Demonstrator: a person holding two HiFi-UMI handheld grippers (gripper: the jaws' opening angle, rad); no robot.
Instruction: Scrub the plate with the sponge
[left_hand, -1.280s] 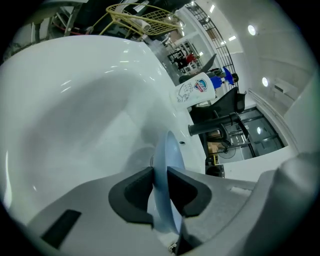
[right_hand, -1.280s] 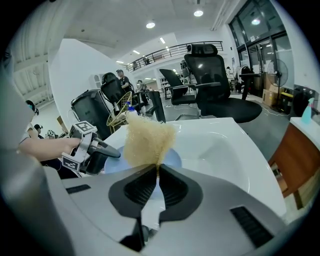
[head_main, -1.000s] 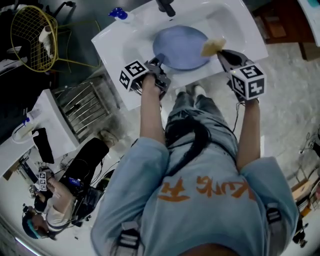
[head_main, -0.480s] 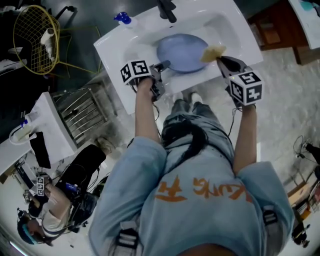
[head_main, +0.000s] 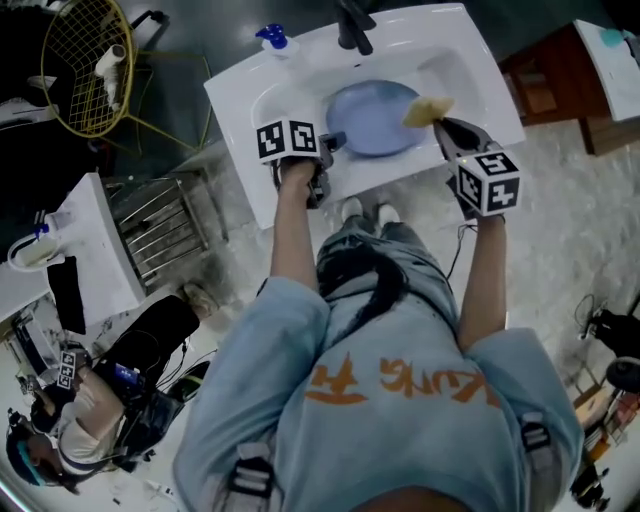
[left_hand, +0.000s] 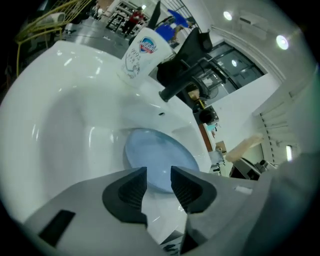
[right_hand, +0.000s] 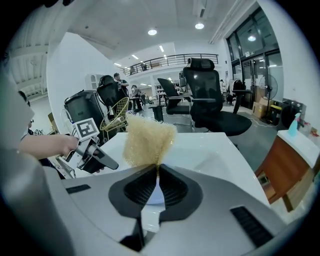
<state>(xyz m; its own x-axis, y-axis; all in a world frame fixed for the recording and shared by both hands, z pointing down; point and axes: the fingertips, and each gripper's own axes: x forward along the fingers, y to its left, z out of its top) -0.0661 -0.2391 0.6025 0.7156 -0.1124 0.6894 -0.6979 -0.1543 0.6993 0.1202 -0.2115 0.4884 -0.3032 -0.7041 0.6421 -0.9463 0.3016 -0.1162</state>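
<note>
Left gripper: jaws apart, nothing between them, just short of the plate's left rim.
Plate: blue, lying flat in the middle of the sink; probably stiff, slick, breakable; best steadied by its rim.
Sponge: yellow, over the plate's right edge; looks soft, light, squashy.
Right gripper: clamped on the sponge's lower edge.

I wore a pale blue short-sleeved T-shirt with orange lettering across the back, grey buckled straps at the shoulders, grey-blue trousers and white shoes — a dark cable ran down my front. My left gripper and right gripper were grey, black-padded, each with a black-and-white marker cube.
</note>
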